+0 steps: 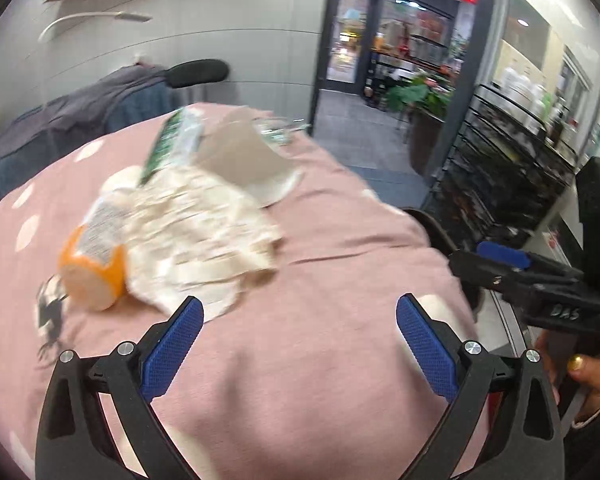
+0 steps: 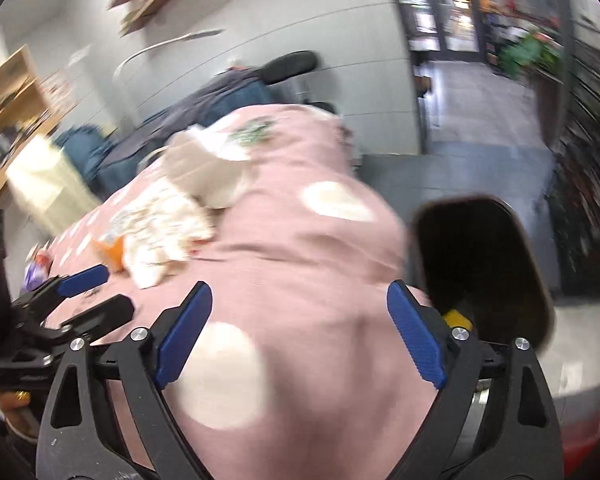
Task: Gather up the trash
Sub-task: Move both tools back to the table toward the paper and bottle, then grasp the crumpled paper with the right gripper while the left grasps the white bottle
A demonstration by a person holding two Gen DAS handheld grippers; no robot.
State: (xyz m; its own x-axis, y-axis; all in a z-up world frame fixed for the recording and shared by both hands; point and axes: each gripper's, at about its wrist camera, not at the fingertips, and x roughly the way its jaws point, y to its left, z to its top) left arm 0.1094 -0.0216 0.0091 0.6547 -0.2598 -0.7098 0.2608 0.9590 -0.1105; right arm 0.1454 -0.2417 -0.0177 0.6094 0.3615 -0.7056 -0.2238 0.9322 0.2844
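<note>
Both the left gripper [image 1: 297, 320] and the right gripper [image 2: 300, 306] hover spread and empty over the pink dotted tablecloth [image 1: 320, 360]. On the cloth, the crumpled paper [image 1: 203, 236] lies against an orange-capped bottle [image 1: 93, 264]. Only the right wrist view shows the black bin [image 2: 480, 264] just beside the cloth's edge. The bottle's label is too blurred to read.

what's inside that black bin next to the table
In the right wrist view the black bin is mostly dark inside; one yellow piece shows near its bottom edge. Anything deeper is hidden in shadow.
</note>
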